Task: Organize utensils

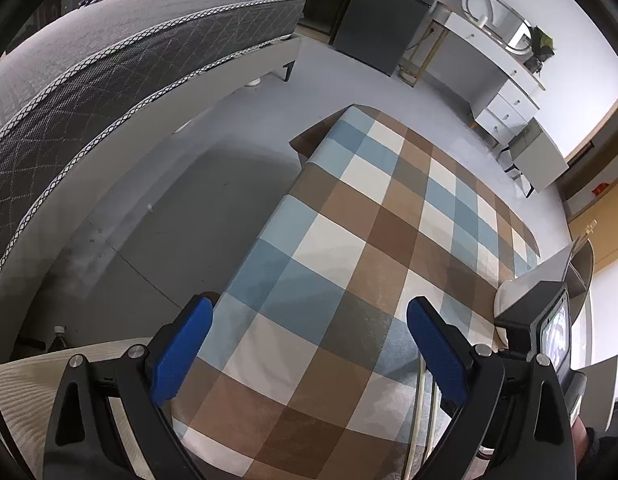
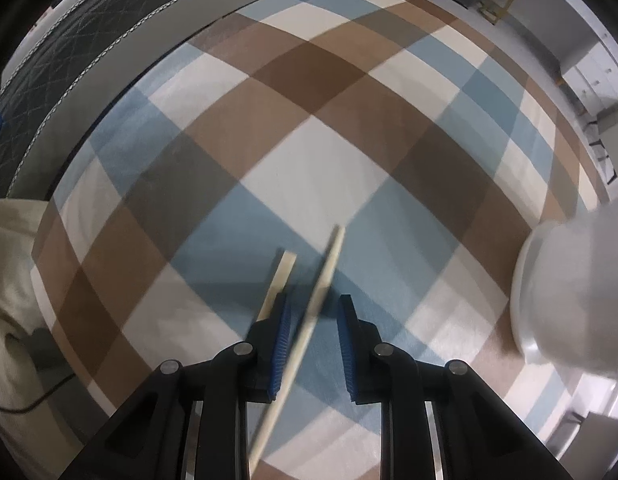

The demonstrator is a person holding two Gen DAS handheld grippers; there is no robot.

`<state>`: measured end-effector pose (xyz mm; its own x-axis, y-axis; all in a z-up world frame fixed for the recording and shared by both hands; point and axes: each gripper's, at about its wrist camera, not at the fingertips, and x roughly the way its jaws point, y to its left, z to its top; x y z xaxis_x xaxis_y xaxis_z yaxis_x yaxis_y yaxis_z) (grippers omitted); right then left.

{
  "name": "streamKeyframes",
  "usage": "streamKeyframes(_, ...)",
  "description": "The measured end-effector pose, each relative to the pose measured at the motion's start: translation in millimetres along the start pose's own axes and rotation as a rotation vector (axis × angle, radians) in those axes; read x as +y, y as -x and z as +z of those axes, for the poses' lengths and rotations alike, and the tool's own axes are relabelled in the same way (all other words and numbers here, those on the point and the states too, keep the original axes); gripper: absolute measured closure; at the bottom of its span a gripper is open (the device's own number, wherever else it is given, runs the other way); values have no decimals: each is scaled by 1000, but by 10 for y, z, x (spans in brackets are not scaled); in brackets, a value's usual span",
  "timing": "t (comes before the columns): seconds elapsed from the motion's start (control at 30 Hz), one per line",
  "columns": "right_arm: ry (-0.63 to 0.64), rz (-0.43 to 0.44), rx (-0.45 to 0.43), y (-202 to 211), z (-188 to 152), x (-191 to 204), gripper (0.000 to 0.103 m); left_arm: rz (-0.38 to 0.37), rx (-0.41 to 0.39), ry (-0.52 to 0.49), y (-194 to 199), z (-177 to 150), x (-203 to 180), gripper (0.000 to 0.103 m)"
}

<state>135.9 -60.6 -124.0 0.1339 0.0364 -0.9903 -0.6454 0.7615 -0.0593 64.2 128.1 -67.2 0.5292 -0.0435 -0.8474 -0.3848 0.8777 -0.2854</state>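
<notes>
Two pale wooden chopsticks lie on the checked tablecloth (image 2: 309, 160). One chopstick (image 2: 309, 320) runs between the blue pads of my right gripper (image 2: 315, 312), whose jaws stand apart and do not press it. The other chopstick (image 2: 279, 280) lies just left of the left pad, partly hidden by it. My left gripper (image 1: 309, 320) is wide open and empty above the near end of the table (image 1: 349, 240). The chopsticks also show in the left wrist view (image 1: 419, 400) by its right finger.
A white bowl or plate (image 2: 557, 300) stands at the table's right side, also in the left wrist view (image 1: 509, 296). A grey mattress (image 1: 89, 80) lies beyond the table's left edge. A cream cloth (image 2: 9, 260) lies at the near left. A white desk (image 1: 489, 52) stands far back.
</notes>
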Motion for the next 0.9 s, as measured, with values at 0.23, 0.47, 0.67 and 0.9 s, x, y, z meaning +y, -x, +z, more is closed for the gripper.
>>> streamKeyframes(0.23,6,44,-36,-1,69,114,99,41,10,24,-50,33,85,8)
streamKeyframes(0.47,-231,160,-243,334,-285,-273,99,86,33,-25,-193,-48,-18,8)
streamKeyframes(0.67,-478,299,-456,662,-851,-614,99,58,113,-129,-408,-232,-316,8)
streamKeyframes(0.9,-624,382,-571,864,-1197,-913,99,35,205,-222,-625,-439,-649,8)
